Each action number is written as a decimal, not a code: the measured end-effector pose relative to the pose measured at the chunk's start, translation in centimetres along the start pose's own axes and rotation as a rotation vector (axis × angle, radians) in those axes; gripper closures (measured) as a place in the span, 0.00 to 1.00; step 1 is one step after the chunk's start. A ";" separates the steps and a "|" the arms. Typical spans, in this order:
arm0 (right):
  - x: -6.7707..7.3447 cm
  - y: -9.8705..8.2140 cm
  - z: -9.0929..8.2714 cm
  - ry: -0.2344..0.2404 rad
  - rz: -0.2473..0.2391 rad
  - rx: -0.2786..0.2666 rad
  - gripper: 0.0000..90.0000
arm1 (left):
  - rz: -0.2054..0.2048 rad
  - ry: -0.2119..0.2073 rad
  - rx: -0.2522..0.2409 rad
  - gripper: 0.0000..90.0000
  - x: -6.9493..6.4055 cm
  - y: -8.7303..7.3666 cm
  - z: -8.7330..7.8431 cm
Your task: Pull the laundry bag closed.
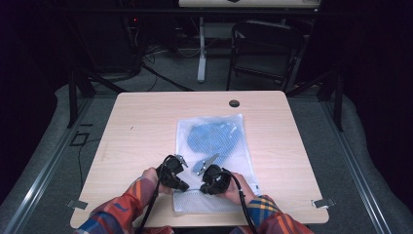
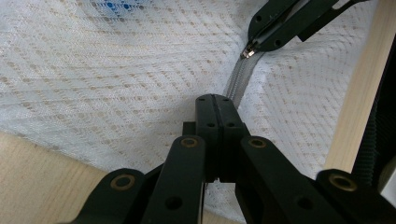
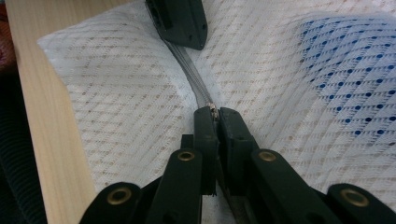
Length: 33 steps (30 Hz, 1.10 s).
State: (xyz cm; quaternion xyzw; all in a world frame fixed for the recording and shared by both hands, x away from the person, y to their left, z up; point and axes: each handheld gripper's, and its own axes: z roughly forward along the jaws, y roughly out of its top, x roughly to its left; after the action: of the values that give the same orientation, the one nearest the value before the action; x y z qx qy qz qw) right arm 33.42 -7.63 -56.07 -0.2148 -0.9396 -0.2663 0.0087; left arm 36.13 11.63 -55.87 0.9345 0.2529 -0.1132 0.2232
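I have a white mesh laundry bag (image 1: pixel 214 161) lying flat on the light wooden table (image 1: pixel 141 131), its long axis running from my near edge away toward the far side, so that one short end reaches almost to the table's front edge and the other points at the round cable hole (image 1: pixel 234 103). Something blue (image 1: pixel 214 136) shows through the mesh in the far half of the bag. A grey zipper (image 2: pixel 240 79) runs across the bag's near end, crosswise to that long axis, and both my claws sit on it, near each other. My left gripper (image 2: pixel 215 100) has its jaws pressed fully together, pinching the zipper tape and the mesh right at it; in the left gripper view the zipper leads away from my fingertips to the right gripper's jaws. My right gripper (image 3: pixel 215 111) is clamped on the small metal zipper pull (image 3: pixel 214 109), which sits between the tips of its jaws with only a thin gap showing below. In the right gripper view the zipper line runs from that pull straight on to the left gripper's black jaws at the top, with the table's bare wood just beside the bag's edge. In the high view both hands rest low over the bag's near end.
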 end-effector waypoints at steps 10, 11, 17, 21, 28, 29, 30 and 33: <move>-0.9 -0.3 -0.8 0.043 0.047 -0.032 0.88 | -0.002 -0.014 0.009 1.00 0.2 0.0 -0.1; -0.9 -0.3 -0.8 0.043 0.047 -0.032 0.88 | -0.002 -0.014 0.009 1.00 0.2 0.0 -0.1; -0.7 -0.1 -0.4 0.044 0.049 -0.034 0.92 | -0.002 -0.009 0.009 1.00 0.2 0.1 0.0; -0.8 -0.1 -0.4 0.044 0.049 -0.035 0.90 | -0.004 -0.011 0.009 1.00 0.2 0.1 0.0; -0.7 0.1 0.2 0.054 0.033 -0.019 0.90 | -0.004 -0.022 0.012 1.00 0.3 0.1 -0.1; -0.8 0.1 0.2 0.057 0.033 -0.018 0.90 | -0.004 -0.022 0.012 1.00 0.3 0.1 -0.1; -0.8 0.1 0.2 0.057 0.030 -0.015 0.91 | -0.004 -0.022 0.012 1.00 0.3 0.1 0.0; -0.8 0.1 0.2 0.061 0.030 -0.017 0.93 | -0.002 -0.020 0.014 1.00 0.3 0.1 -0.1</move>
State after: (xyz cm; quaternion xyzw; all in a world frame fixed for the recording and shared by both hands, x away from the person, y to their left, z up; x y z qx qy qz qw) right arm 34.19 -7.78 -56.30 -0.2206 -0.9333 -0.2807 0.0397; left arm 36.43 11.71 -55.88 0.9347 0.2508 -0.1247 0.2189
